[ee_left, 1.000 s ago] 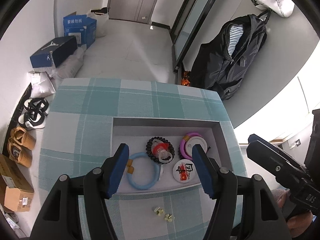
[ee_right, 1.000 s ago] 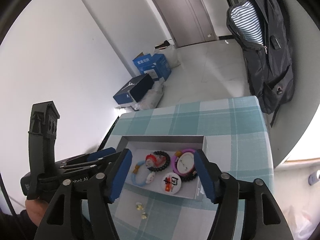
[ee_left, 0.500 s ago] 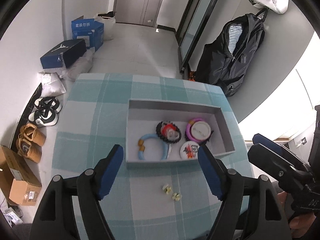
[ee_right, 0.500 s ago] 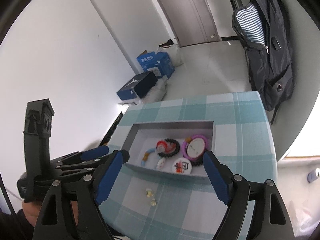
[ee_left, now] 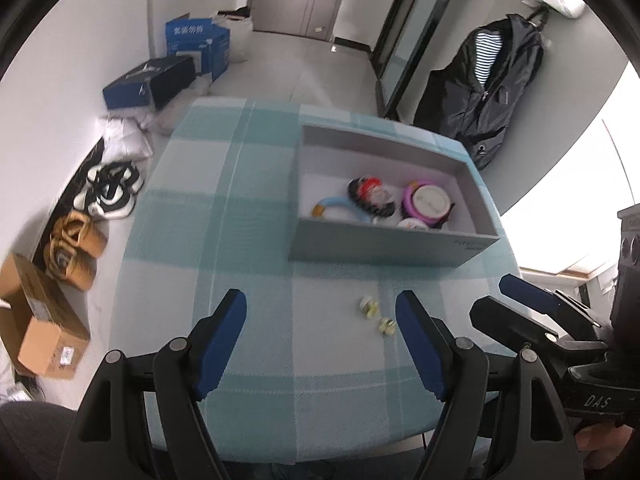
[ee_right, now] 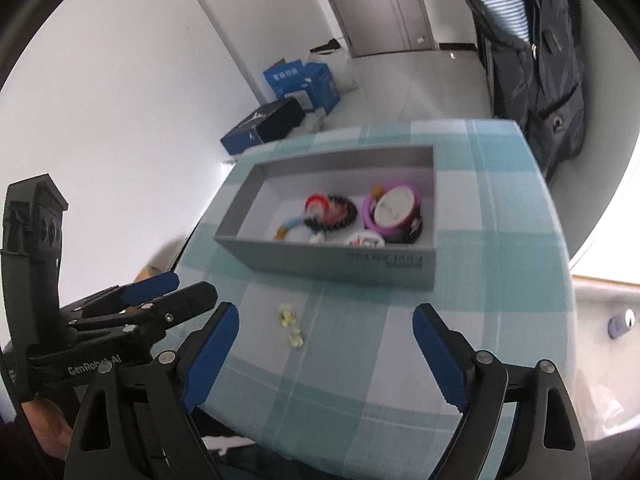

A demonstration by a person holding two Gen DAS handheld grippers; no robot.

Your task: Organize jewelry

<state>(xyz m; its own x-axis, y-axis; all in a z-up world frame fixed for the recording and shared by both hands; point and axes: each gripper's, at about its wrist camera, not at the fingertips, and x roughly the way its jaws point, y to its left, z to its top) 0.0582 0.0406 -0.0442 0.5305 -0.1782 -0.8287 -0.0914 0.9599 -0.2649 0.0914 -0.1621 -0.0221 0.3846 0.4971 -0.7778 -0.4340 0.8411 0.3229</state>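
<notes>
Checked teal cloth covers the counter (ee_left: 256, 208), where the grey jewelry box (ee_left: 384, 240) sits with bracelets inside. Both tools angle steeply down over the near edge: left tool (ee_left: 320, 344) released, empty; right tool (ee_right: 324, 356) released, its jaws just widening, two small earrings (ee_right: 291, 326) lying loose below.

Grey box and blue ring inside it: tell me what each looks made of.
Grey box: probably cardboard, matte; thin straight walls, sharp folded corners, small print on the front. Blue ring: likely smooth plastic or silicone, even pale colour with an orange bead at its end; too blurred to be sure.
</notes>
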